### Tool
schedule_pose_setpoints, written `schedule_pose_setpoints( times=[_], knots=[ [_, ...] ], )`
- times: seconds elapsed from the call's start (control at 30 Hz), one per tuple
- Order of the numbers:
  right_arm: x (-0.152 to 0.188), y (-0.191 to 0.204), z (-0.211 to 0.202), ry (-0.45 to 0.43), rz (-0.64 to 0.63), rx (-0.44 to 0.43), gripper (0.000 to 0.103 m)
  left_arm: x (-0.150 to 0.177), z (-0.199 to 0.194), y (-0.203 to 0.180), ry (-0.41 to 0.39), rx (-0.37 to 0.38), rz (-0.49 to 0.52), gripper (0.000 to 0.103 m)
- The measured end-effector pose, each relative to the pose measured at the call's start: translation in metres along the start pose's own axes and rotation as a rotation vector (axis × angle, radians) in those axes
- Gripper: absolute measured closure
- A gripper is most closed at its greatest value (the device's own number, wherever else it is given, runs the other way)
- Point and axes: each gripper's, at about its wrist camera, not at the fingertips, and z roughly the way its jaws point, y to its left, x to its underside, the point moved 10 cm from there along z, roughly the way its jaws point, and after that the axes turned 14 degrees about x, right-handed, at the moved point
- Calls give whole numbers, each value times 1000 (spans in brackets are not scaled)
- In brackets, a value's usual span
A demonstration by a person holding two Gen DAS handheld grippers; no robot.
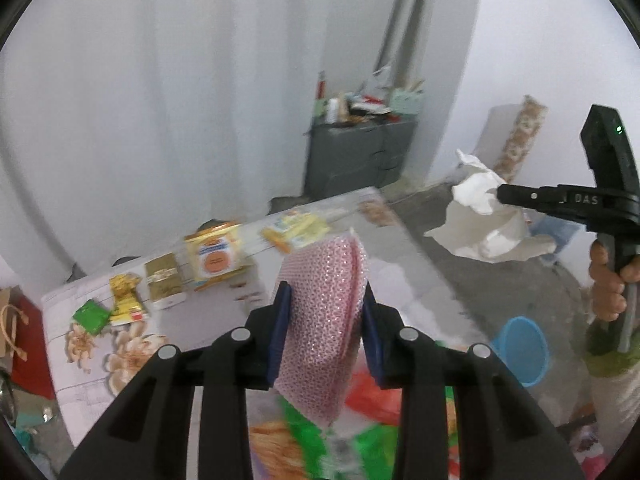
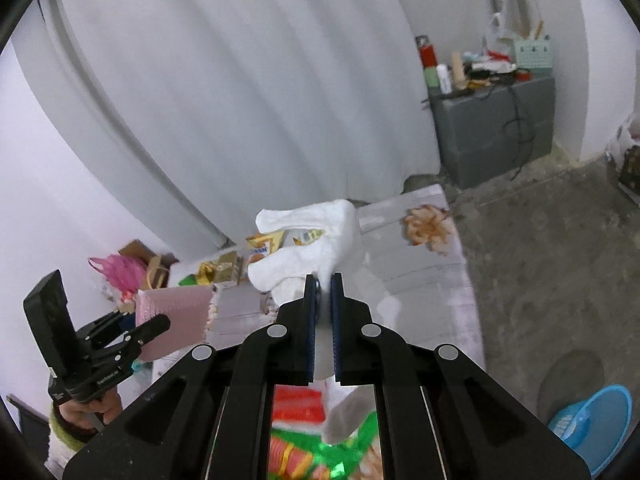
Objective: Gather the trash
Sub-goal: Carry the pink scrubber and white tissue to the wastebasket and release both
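Both hands are loaded and lifted above the table. The left gripper is clenched on a pink bubble-wrap mailer, which stands on edge between the blue pads and bulges out past them. The right gripper is pinched nearly closed on a crumpled white tissue; most of the wad hangs free beyond the tips, so the hold looks thin.

The blue bin sits on the floor beside the table, on the right gripper's side, and seems the likely place for both pieces. To do this well, I would carry the tissue first, keeping the squeeze steady and the swing slow, since loose paper could slip or tear. Drop it low over the bin's mouth, then bring the mailer across and let go only once it is fully over the rim.

More wrappers lie on the table's far side, yet to be gathered.
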Motion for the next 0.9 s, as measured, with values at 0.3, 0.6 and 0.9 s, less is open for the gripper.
schedule_pose_setpoints(
  times=[0.3, 0.6, 0.9],
  knots=[
    [50, -115, -86, -63, 156, 53, 98, 10, 34, -154, 44, 273, 86, 71],
    [145, -274, -122, -44, 456, 202, 98, 55, 147, -319, 295, 523, 159, 71],
    [247, -416, -76, 84, 787, 308, 97, 148, 278, -463, 585, 642, 253, 69]
  ],
)
